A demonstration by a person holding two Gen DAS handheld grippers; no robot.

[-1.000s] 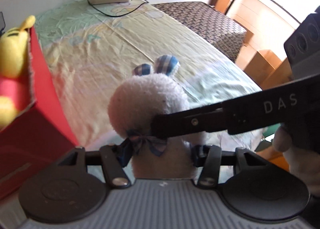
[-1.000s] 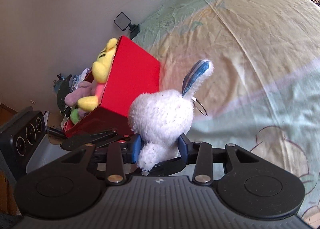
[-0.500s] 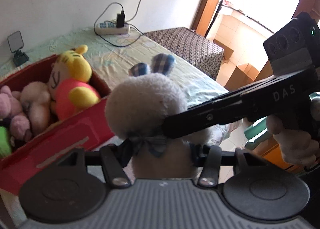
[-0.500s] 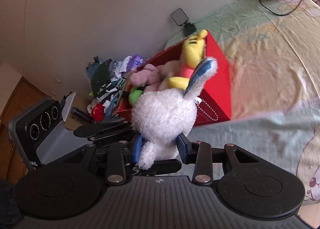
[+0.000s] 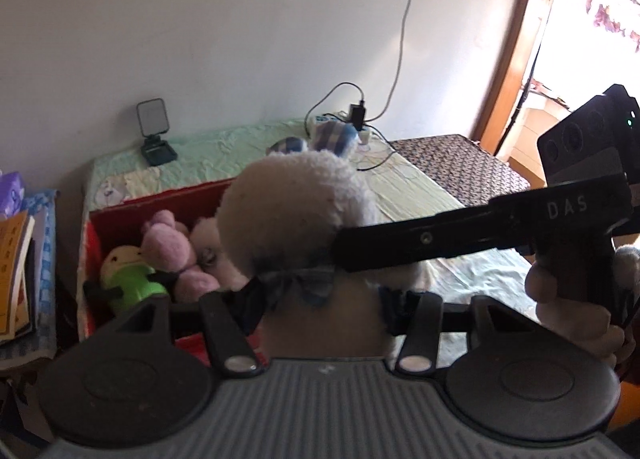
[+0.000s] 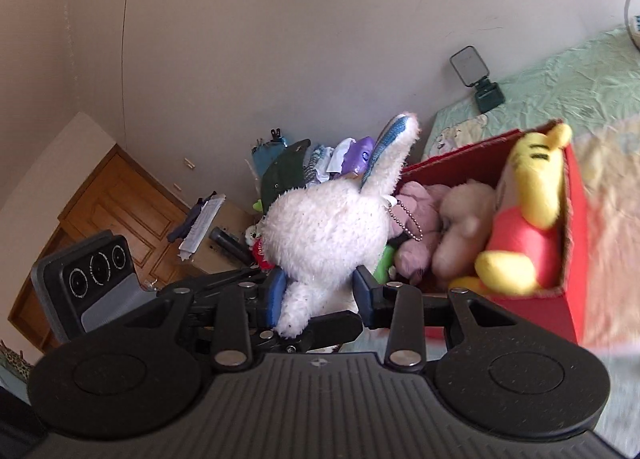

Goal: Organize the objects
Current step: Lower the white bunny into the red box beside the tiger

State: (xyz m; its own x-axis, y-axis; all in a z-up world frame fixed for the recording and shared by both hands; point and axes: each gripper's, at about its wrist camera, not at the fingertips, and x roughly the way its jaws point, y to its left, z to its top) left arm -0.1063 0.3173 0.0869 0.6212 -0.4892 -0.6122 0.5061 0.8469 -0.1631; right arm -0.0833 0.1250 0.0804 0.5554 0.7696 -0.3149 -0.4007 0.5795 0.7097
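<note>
Both claws clamp the white plush rabbit point(image 6: 324, 231) mid-frame: left gripper point(image 5: 316, 299) from below, right gripper point(image 6: 318, 291) crossing, beside the red box point(image 6: 574, 243).

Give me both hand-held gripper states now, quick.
Left hand-held gripper: closed on the white plush bunny.
Right hand-held gripper: closed on the same bunny.

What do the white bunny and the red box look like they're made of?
White bunny: fluffy plush fabric with a nubby pile, ears lined in blue checked cloth, with a metal-looking ball chain. Red box: probably cardboard, matte red outside, with a brown raw edge along its rim.
</note>
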